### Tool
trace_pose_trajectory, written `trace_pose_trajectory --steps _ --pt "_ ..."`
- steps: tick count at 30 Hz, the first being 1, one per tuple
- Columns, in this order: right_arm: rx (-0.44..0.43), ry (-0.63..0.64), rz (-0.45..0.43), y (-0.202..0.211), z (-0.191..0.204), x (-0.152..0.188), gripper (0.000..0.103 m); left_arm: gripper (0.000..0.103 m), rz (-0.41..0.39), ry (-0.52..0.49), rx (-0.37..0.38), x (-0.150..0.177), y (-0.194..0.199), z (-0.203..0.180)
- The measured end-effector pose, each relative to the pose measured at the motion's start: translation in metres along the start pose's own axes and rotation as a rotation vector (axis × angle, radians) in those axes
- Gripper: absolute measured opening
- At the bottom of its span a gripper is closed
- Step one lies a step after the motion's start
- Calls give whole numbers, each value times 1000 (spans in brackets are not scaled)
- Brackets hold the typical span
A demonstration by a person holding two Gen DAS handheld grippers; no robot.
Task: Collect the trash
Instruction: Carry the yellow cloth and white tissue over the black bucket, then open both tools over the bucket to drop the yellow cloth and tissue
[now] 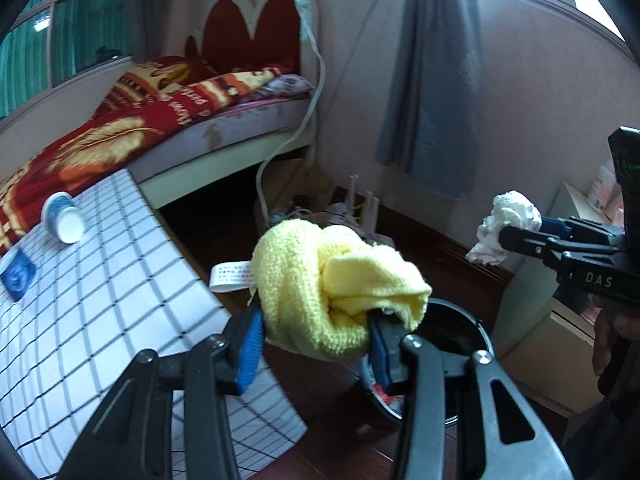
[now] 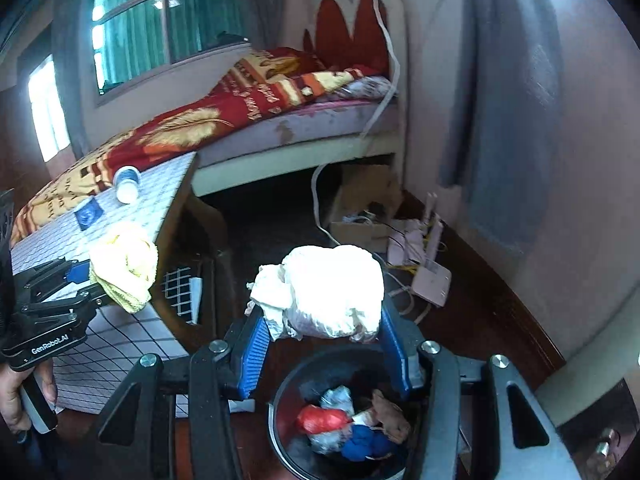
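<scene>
I am working in a bedroom, beside a small table with a checked cloth [image 2: 132, 216] that stands at the foot of a bed [image 2: 248, 120] with a red and gold blanket. The crumpled white tissue wad [image 2: 332, 292] is pinched between the blue pads of my right gripper [image 2: 324, 340], and it hangs right above the open black trash bin [image 2: 288, 412], which already holds red, blue and brown scraps. The wad is a rough ball, a little wider than tall, so its long axis runs across the jaws from pad to pad; it points nowhere in particular. To drop it cleanly I judge I should keep it centred over the bin mouth, go a little lower, then spread the fingers fully so no loose flap catches on a pad. My left gripper [image 1: 316, 340] is clamped on a bunched yellow cloth [image 1: 336, 288], its label sticking out to the left, held near the bin's rim and the table edge. On the table lie a tipped blue and white paper cup [image 1: 64, 218] and a small blue packet [image 1: 18, 274]; a router [image 2: 428, 264] and cables sit on the floor by the wall.
</scene>
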State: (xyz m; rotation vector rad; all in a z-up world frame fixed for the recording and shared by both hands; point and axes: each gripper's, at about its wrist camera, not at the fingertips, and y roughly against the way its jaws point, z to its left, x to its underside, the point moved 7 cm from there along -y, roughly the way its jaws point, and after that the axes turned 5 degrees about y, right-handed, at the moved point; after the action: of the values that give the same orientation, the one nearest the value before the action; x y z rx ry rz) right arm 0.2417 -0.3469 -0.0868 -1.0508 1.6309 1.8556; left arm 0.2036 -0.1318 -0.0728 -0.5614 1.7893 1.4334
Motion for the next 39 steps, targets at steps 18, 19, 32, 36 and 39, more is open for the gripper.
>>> trace_pose_trajectory --steps 18,19,32,36,39 --pt "54 -46 110 -8 -61 70 53 46 144 -67 124 36 -64 -71" --pt "54 -40 114 -9 -61 72 53 46 155 -67 127 39 -67 -73" --pt "-10 41 238 -48 -53 107 53 47 288 -52 163 75 -106 -87" --pt "-19 93 292 -65 -45 119 53 47 352 -37 170 86 -123 -86" --pt "-29 112 325 -75 -40 127 53 47 346 -43 179 85 -123 -88"
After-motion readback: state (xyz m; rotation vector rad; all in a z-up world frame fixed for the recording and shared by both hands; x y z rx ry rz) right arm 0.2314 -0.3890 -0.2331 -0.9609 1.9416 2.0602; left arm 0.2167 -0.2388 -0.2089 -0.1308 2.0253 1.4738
